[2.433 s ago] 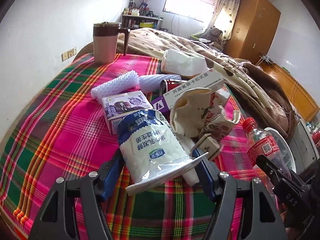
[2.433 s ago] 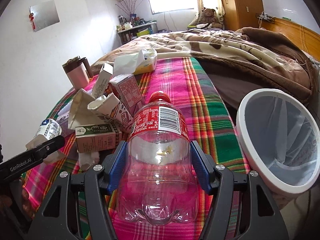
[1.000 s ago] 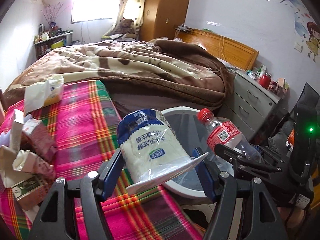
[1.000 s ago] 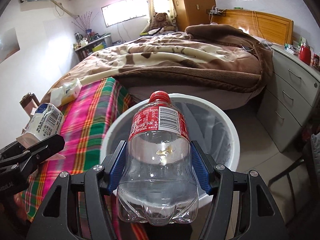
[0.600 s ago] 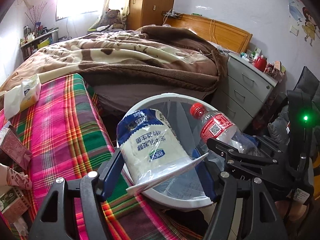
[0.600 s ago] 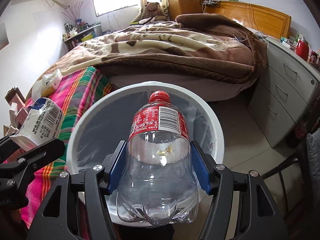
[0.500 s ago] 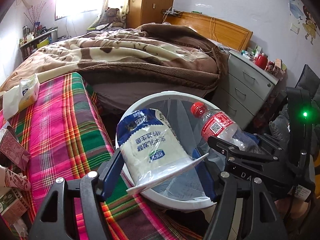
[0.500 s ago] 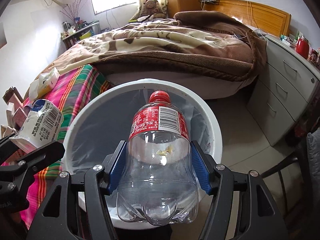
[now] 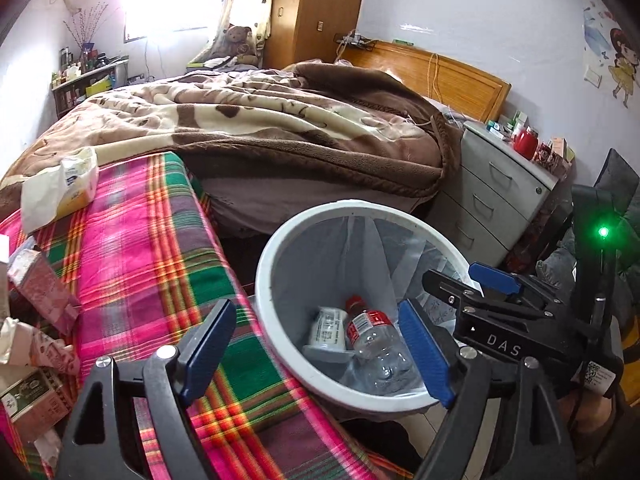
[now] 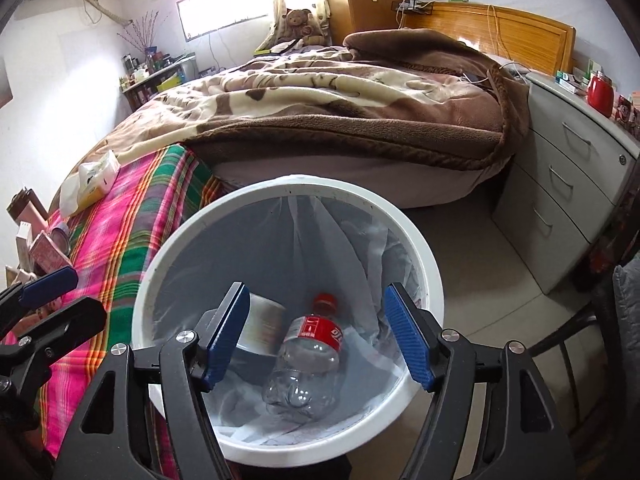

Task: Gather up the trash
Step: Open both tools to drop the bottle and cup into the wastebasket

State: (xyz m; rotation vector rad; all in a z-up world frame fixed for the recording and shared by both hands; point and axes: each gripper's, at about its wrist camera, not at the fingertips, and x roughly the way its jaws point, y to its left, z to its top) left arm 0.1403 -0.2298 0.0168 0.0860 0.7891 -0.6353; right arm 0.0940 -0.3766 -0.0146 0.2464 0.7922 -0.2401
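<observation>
Spreading wide, my left gripper [image 9: 316, 344] and my right gripper [image 10: 316, 332] both hover with nothing between their blue pads — each poised above the white trash bin [image 10: 424, 256]. Down in its liner lie the clear plastic bottle [image 10: 308, 368] with a red cap and, touching it on the left, the white milk pouch [image 9: 328, 330]. Beside the bin spreads the plaid cloth [image 9: 132, 240], with cartons [image 9: 44, 292] and a tissue pack [image 9: 60, 188] on it.

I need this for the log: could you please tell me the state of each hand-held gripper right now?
Left hand-held gripper: open, holding nothing.
Right hand-held gripper: open, holding nothing, above the bin.
</observation>
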